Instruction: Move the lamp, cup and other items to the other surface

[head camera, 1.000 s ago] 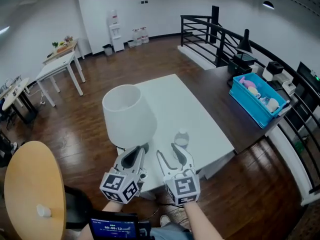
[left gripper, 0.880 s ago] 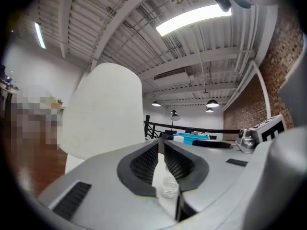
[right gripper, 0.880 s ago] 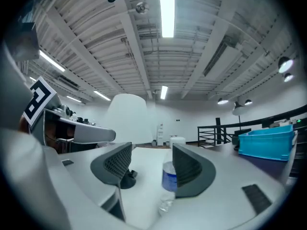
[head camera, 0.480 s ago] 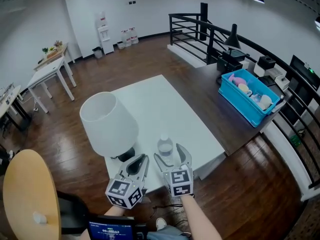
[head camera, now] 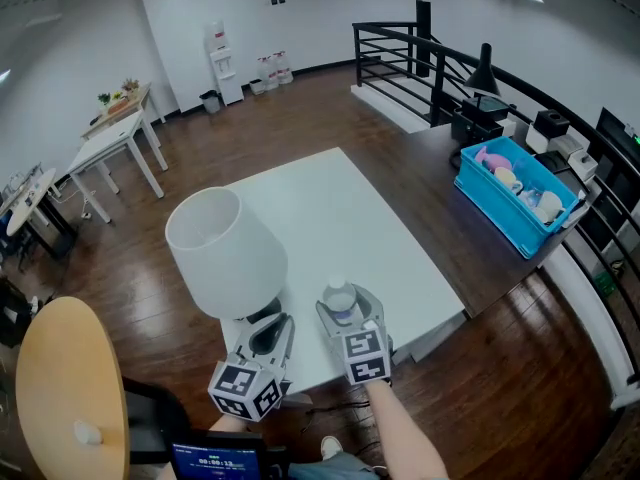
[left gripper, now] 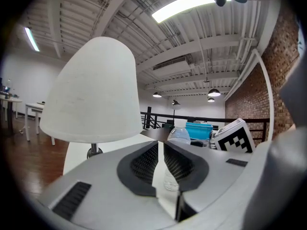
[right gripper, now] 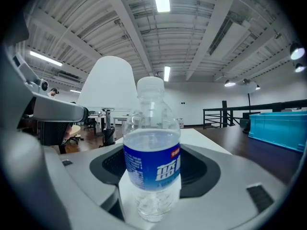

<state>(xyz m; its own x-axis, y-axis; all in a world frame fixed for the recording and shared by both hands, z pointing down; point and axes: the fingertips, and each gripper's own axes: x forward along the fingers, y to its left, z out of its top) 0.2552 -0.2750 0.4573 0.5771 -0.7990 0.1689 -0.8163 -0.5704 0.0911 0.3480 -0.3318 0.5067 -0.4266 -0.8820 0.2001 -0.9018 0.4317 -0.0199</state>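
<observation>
right tongs (head camera: 346, 305) have just been closing around the water bottle (head camera: 341, 296) on the white surface (head camera: 330, 198) – left tongs (head camera: 272, 324), beside the lamp (head camera: 222, 253), narrowed to an empty slit.

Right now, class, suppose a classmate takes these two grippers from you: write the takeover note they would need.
Left gripper: jaws a narrow slit apart with nothing between them. The lamp stands just ahead, to its left.
Right gripper: jaws have just been closing round the water bottle, which stands upright between them. A firm grip is not yet clear.
Done: nothing. Lamp and water bottle both stand on the white table.
Left to do: grip each, lift it, carry it across.
</observation>
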